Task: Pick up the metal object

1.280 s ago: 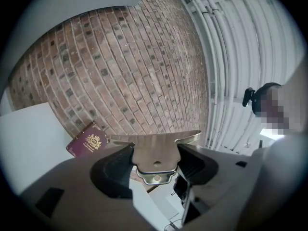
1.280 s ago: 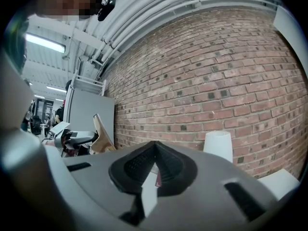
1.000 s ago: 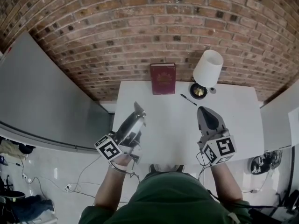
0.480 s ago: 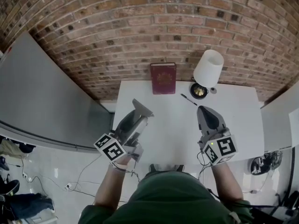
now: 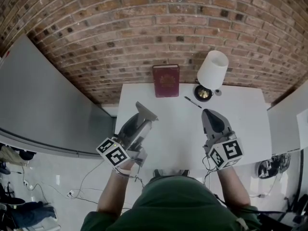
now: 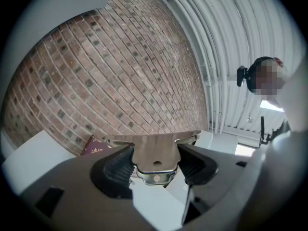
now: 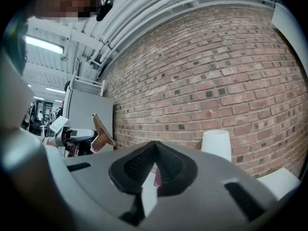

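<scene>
Over table (image 5: pixel 183 134) edge at 9 o'clock: left gripper (image 5: pixel 143 115) is clamping flat metal object (image 6: pixel 155 150) between widely spread jaws, plate projecting toward 12 | at 3 o'clock: right gripper (image 5: pixel 209 114) is hovering above tabletop, jaws pressed together, gripping nothing | at 12 o'clock: book (image 5: pixel 166 81) and lamp (image 5: pixel 213 70) are sitting by brick wall (image 5: pixel 144 32).

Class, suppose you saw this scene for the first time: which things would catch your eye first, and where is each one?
The flat metal object stands out first, gripped by the left gripper above the left part of the white table. At the table's far edge, by the brick wall, sit a dark red book and, to its right, a white-shaded lamp. The right gripper hovers shut and empty on the right.
</scene>
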Demonstrator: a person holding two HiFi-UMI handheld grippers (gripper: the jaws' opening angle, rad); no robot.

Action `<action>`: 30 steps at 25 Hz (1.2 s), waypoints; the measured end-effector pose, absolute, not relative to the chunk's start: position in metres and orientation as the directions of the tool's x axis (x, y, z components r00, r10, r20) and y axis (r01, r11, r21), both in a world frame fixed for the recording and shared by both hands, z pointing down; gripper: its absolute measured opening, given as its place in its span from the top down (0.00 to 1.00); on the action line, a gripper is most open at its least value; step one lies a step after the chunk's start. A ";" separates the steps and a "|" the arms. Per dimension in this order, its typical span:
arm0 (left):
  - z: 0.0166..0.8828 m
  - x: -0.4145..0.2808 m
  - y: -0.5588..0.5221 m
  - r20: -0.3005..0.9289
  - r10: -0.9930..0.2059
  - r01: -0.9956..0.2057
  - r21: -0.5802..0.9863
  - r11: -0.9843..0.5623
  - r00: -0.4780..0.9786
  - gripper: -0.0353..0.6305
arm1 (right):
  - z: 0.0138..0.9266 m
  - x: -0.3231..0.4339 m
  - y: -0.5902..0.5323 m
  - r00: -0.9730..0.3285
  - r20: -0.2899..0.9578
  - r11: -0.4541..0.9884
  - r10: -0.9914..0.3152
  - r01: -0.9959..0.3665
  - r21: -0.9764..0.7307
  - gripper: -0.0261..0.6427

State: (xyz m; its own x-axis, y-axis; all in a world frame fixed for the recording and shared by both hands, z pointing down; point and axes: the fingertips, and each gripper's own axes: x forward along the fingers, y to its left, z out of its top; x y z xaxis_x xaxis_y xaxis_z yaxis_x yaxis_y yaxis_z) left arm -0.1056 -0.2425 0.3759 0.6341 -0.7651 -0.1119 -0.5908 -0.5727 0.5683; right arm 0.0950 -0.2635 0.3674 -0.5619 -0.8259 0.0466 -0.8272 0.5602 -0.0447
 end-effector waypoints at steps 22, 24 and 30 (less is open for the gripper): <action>0.383 -0.112 -0.241 -0.118 -0.762 -0.579 0.580 -0.573 0.636 0.53 | 0.377 0.094 -0.264 -0.546 0.072 0.543 -0.835 -0.838 -0.054 0.96; 0.384 -0.113 -0.241 -0.118 -0.761 -0.578 0.580 -0.574 0.637 0.53 | 0.378 0.093 -0.264 -0.546 0.072 0.543 -0.835 -0.838 -0.057 0.96; 0.384 -0.113 -0.242 -0.124 -0.761 -0.574 0.583 -0.575 0.637 0.53 | 0.382 0.093 -0.264 -0.546 0.075 0.543 -0.834 -0.838 -0.061 0.96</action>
State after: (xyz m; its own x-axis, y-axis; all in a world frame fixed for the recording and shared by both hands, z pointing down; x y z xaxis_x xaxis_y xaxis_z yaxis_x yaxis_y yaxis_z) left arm -0.1128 -0.2417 0.3843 0.6365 -0.7612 -0.1241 -0.5739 -0.5749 0.5832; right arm 0.0931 -0.2637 0.3817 -0.5460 -0.8345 0.0748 -0.8377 0.5427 -0.0610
